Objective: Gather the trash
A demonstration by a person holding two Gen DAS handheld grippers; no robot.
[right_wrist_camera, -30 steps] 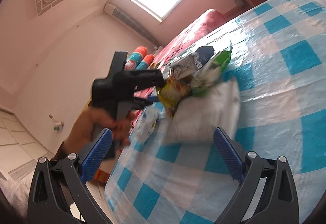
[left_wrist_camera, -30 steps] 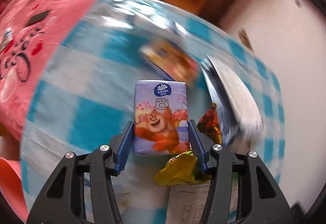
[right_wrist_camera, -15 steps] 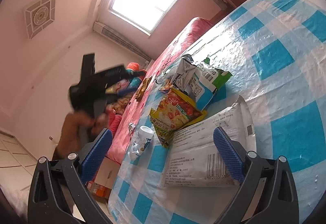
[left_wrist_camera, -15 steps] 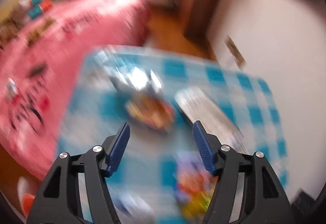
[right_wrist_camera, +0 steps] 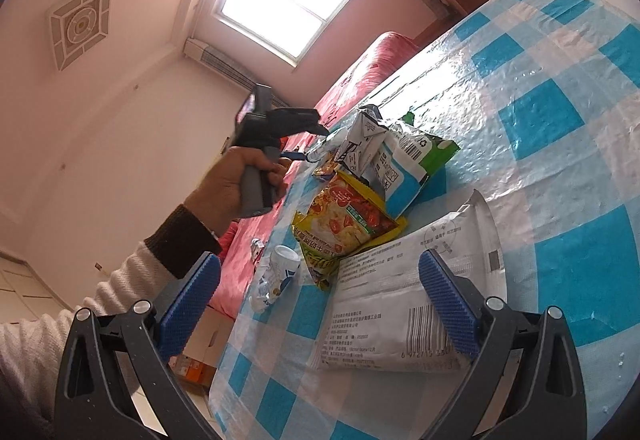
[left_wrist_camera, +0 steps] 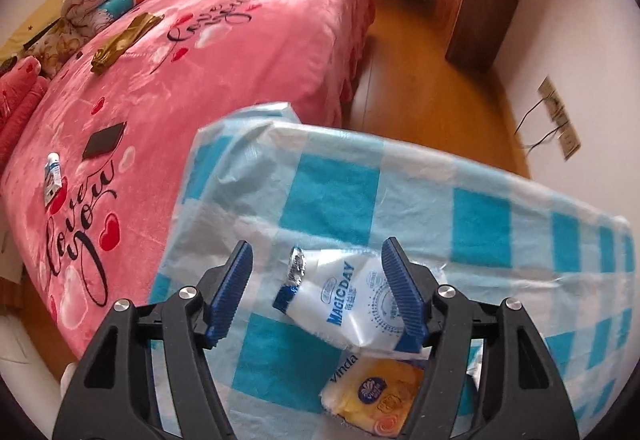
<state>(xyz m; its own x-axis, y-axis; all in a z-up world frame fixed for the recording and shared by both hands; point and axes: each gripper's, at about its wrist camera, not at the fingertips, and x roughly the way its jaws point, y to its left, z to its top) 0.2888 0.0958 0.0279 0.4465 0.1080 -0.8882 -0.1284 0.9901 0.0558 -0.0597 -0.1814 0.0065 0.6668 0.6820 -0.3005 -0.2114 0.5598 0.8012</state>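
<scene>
Hovering over the checked tablecloth (left_wrist_camera: pixel 340 195), the left gripper (left_wrist_camera: pixel 316 288) stands open and empty around a white MAGICDAY wrapper (left_wrist_camera: pixel 352 308), which lies off-centre, toward its right finger, long axis slanting near-right to far-left. A yellow Vinda tissue pack (left_wrist_camera: pixel 372 396) lies nearer. The right gripper (right_wrist_camera: pixel 316 296), open too, faces a white barcoded bag (right_wrist_camera: pixel 404 304).
</scene>
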